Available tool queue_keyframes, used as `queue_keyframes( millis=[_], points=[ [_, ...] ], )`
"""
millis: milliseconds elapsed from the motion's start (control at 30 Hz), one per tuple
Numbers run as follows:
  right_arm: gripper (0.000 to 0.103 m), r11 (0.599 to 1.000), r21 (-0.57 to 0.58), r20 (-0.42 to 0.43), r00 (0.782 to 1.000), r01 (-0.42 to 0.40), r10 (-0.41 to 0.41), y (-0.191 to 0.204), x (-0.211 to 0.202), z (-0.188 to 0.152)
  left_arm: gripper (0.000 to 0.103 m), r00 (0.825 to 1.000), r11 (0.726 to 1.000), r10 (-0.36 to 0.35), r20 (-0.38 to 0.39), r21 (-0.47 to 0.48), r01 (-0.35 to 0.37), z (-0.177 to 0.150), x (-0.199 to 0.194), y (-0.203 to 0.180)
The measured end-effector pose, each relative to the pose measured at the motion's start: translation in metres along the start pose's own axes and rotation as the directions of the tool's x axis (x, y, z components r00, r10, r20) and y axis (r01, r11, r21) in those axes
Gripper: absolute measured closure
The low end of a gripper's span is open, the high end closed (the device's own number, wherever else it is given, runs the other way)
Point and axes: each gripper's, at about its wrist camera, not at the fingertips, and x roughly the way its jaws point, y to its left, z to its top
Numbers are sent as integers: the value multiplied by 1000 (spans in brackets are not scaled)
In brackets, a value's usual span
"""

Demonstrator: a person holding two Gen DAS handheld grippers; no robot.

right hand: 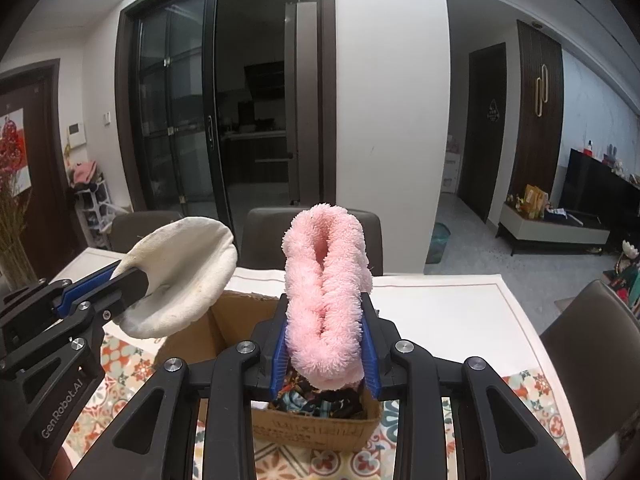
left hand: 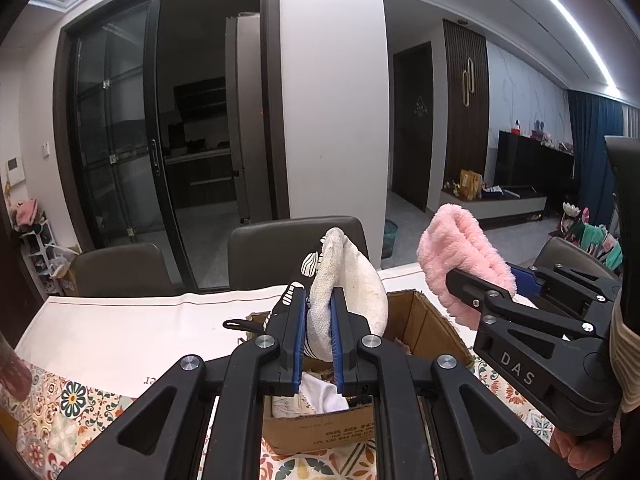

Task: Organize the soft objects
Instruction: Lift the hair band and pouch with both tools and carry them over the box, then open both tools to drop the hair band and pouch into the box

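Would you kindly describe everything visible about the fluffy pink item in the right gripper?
The pink fluffy cloth looks like soft, long-pile plush, folded into a thick loop with a crease down its middle. It stands upright, clamped between the blue pads of the right gripper, held above the open cardboard box. Nothing but the pads appears to touch it.

Soft cloth, matt plastic, rough cardboard.
Pink sock (right hand: 326,300) fluffy; white sock (left hand: 352,292) coarse knit; box (right hand: 320,428) raw cardboard at 6 o'clock.
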Motion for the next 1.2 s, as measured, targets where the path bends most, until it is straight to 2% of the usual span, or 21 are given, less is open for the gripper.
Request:
queue_keyframes(
  millis=[267,500,633,767,867,967,1100,1200],
  points=[
    [71,999,26,-100,994,-32,34,-5,43,-6,90,996,999,-33,-85,16,34,-3,39,-1],
    [71,998,35,-188,980,-54,60,-8,74,-22,89,985,998,-55,-165,8,57,-15,65,0],
    [68,997,46,-234,970,-62,71,-12,89,-31,88,978,998,-63,-198,7,65,-21,77,-1],
    [52,995,69,-270,959,-68,85,-17,99,-37,80,976,997,-65,-209,14,70,-22,79,-2],
    [51,995,78,-273,958,-66,85,-18,99,-39,71,980,998,-46,-194,27,52,-23,74,-2],
    [50,996,77,-268,961,-51,70,-17,93,-38,67,984,999,-33,-176,25,38,-22,66,1],
    [50,996,90,-246,968,-30,51,-15,75,-35,59,988,999,5,-152,32,0,-19,49,6],
    [45,995,101,-223,974,-19,42,-12,58,-33,53,991,1000,20,-136,24,-17,-18,36,12]
  ],
)
